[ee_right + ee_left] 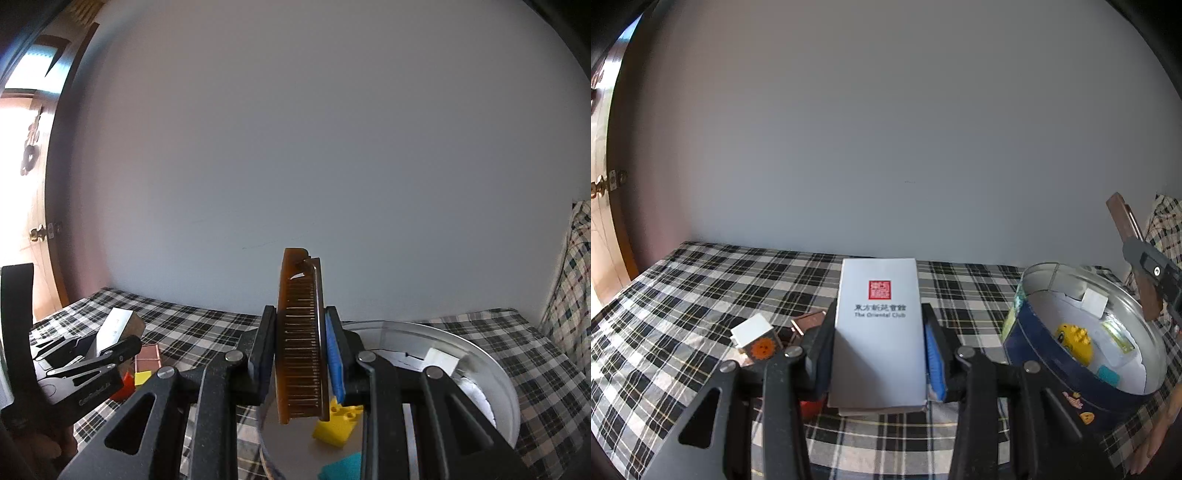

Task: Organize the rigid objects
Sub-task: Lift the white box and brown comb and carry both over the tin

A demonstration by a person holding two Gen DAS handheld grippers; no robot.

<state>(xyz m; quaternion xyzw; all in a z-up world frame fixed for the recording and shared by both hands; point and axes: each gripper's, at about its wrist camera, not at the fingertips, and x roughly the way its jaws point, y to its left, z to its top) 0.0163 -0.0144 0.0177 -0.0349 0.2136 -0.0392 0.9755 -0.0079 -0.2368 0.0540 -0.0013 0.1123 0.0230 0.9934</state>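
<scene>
Left gripper [879, 354] is clamping the white box [879, 332] across its width, jaws spread wide, box raised above the plaid cloth [701, 288]. Right gripper [301, 358] is pinching a brown comb [301, 332] on edge, jaws nearly closed, and hovering over the round tin [491, 373]. Tin is holding a yellow block [338, 424], a teal piece [341, 469] and white items, probably cards. More blocks [759, 338] are lying on the cloth left of the box.
</scene>
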